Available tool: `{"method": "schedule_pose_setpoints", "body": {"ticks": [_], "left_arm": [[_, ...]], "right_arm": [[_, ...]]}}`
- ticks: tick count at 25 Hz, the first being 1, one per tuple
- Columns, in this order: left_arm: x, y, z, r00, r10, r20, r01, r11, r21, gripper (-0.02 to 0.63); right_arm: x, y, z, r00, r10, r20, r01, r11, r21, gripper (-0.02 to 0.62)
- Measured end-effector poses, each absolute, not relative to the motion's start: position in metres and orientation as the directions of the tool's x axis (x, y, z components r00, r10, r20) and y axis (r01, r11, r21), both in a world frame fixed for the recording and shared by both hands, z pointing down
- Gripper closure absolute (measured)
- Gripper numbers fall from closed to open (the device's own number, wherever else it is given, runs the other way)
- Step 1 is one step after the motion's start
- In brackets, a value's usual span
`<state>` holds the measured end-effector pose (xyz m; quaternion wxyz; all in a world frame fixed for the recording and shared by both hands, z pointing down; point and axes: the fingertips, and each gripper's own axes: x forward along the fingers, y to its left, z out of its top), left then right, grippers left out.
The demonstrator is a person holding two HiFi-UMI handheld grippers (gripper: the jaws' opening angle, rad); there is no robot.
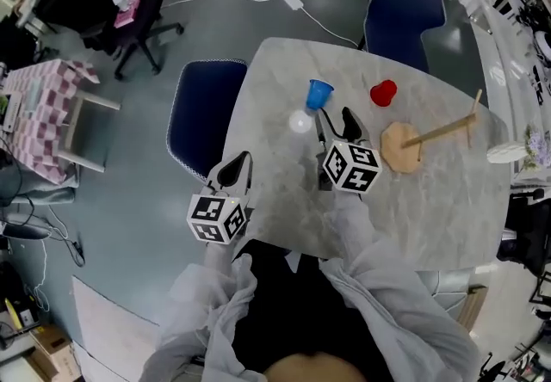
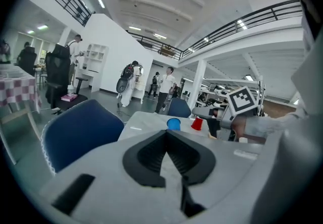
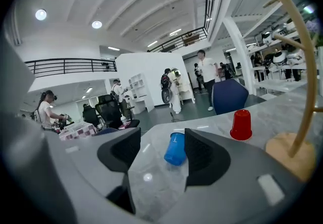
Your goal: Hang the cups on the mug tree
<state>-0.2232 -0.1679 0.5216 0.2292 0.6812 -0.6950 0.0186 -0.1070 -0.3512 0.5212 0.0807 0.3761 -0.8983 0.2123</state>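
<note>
Because blue cup (image 3: 175,149) sits just ahead, right gripper (image 3: 161,150) points at it, jaws half apart, holding nothing, ready to grab. Red cup (image 3: 241,124) and mug tree (image 3: 298,92) wait off to its right. Left gripper (image 2: 166,140) closed, empty, hangs back at desk (image 1: 284,200) edge.

Blue cup (image 1: 318,94); red cup (image 1: 383,93). Mug tree (image 1: 400,146) pale tan wood. Table (image 1: 448,200) grey-white marbled. Chair (image 1: 202,113) navy. Left gripper (image 1: 241,161), right gripper (image 1: 336,119): black jaws, cubes with black-and-white square markers. Cloth (image 1: 47,105) pink-white checked.
</note>
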Motion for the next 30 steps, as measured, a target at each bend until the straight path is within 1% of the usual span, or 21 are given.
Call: {"method": "schedule_pose_setpoints", "body": {"ticks": [3, 10, 13, 19, 22, 23, 24, 25, 26, 30], "left_arm": [[-0.234, -0.157, 0.531, -0.005, -0.934, 0.358, -0.950, 0.116, 0.290, 0.603], [-0.262, -0.136, 0.549, -0.065, -0.921, 0.384, -0.930, 0.195, 0.311, 0.603], [-0.266, -0.135, 0.552, -0.068, -0.918, 0.390, -0.926, 0.203, 0.319, 0.603], [-0.269, -0.132, 0.557, -0.060, -0.915, 0.398, -0.924, 0.201, 0.324, 0.603], [-0.272, -0.128, 0.560, -0.067, -0.913, 0.402, -0.921, 0.211, 0.328, 0.603], [-0.273, -0.126, 0.560, -0.069, -0.913, 0.403, -0.920, 0.215, 0.329, 0.603], [-0.274, -0.125, 0.560, -0.070, -0.912, 0.405, -0.919, 0.218, 0.330, 0.603], [-0.275, -0.123, 0.560, -0.071, -0.911, 0.407, -0.918, 0.220, 0.331, 0.603], [-0.275, -0.122, 0.561, -0.072, -0.910, 0.408, -0.917, 0.221, 0.333, 0.603], [-0.271, -0.116, 0.561, -0.072, -0.909, 0.411, -0.915, 0.224, 0.335, 0.603]], "right_arm": [[-0.121, -0.367, 0.548, -0.657, -0.675, 0.336, -0.754, 0.580, -0.309, 0.327], [-0.151, -0.392, 0.602, -0.561, -0.708, 0.428, -0.828, 0.488, -0.276, 0.321], [-0.155, -0.399, 0.622, -0.524, -0.712, 0.467, -0.852, 0.444, -0.278, 0.321], [-0.166, -0.404, 0.646, -0.481, -0.694, 0.535, -0.875, 0.419, -0.244, 0.313], [-0.165, -0.407, 0.650, -0.454, -0.704, 0.546, -0.889, 0.396, -0.229, 0.308], [-0.165, -0.407, 0.650, -0.448, -0.705, 0.550, -0.893, 0.387, -0.230, 0.310], [-0.164, -0.408, 0.651, -0.442, -0.704, 0.556, -0.895, 0.382, -0.229, 0.327], [-0.164, -0.407, 0.651, -0.440, -0.701, 0.562, -0.896, 0.382, -0.225, 0.357], [-0.164, -0.407, 0.651, -0.441, -0.696, 0.566, -0.895, 0.387, -0.220, 0.370], [-0.165, -0.403, 0.651, -0.469, -0.676, 0.568, -0.879, 0.420, -0.226, 0.370]]}}
